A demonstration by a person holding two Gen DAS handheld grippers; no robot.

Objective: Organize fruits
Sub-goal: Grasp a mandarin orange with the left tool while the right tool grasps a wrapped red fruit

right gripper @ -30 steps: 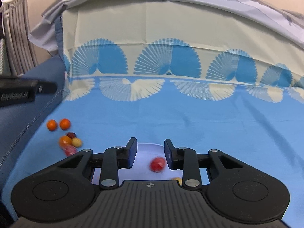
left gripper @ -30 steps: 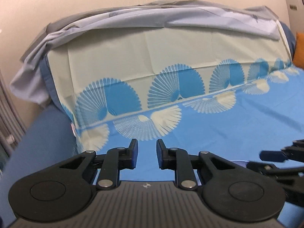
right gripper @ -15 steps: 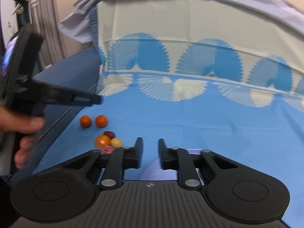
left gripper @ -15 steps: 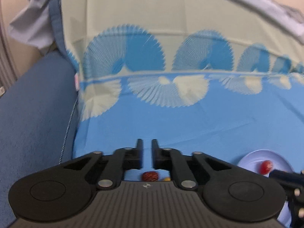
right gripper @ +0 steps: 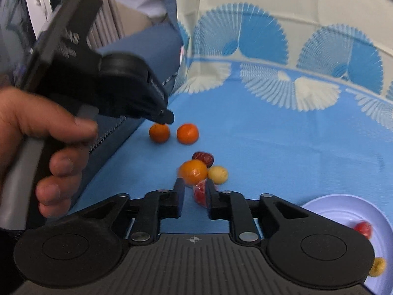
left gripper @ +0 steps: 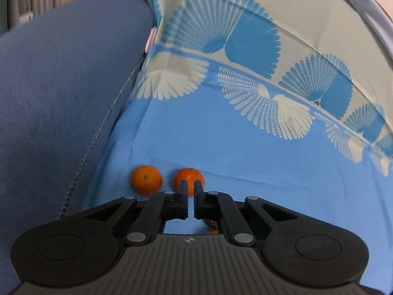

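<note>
L gripper [left gripper: 191, 191] was closed, empty, aimed at oranges [left gripper: 189, 180]. R gripper [right gripper: 195, 191] jaws were opening around red fruit [right gripper: 200, 193], likely bound for plate [right gripper: 343, 206].

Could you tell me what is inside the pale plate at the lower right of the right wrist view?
The plate holds a red fruit and a yellow fruit. The right gripper's body covers its near left part.
</note>
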